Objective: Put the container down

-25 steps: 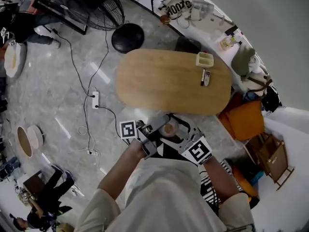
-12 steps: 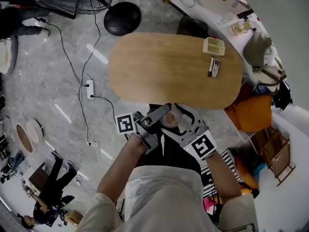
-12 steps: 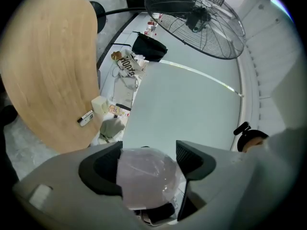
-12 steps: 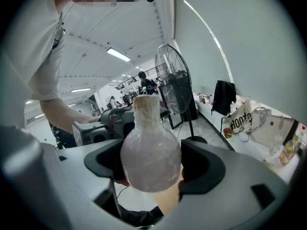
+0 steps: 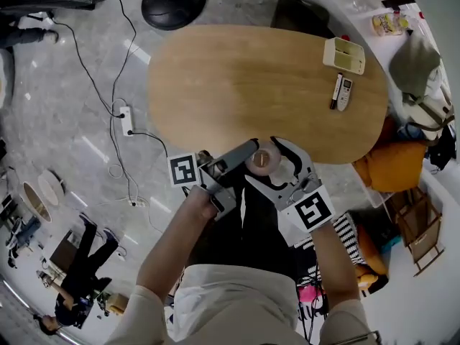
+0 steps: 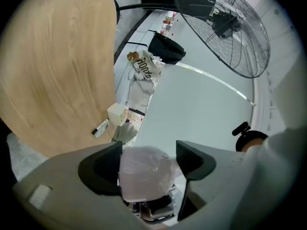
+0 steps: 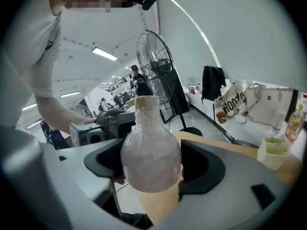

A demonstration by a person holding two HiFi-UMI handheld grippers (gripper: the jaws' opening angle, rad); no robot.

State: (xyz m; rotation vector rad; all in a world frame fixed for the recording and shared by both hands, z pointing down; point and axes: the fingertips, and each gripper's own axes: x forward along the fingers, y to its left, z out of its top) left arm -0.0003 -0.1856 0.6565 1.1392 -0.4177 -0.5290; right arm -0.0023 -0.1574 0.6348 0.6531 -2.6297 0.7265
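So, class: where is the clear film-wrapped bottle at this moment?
In the head view, the clear film-wrapped bottle sits between the jaws of the left gripper and right gripper, at the near edge of the oval wooden table.

Head view stares steeply down at the table (image 5: 237, 85); gripper views, close along their jaws, share the container (image 5: 260, 158)

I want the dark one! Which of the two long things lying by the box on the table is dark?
The thinner stick, on the left in the head view; its neighbour is pale and wider.
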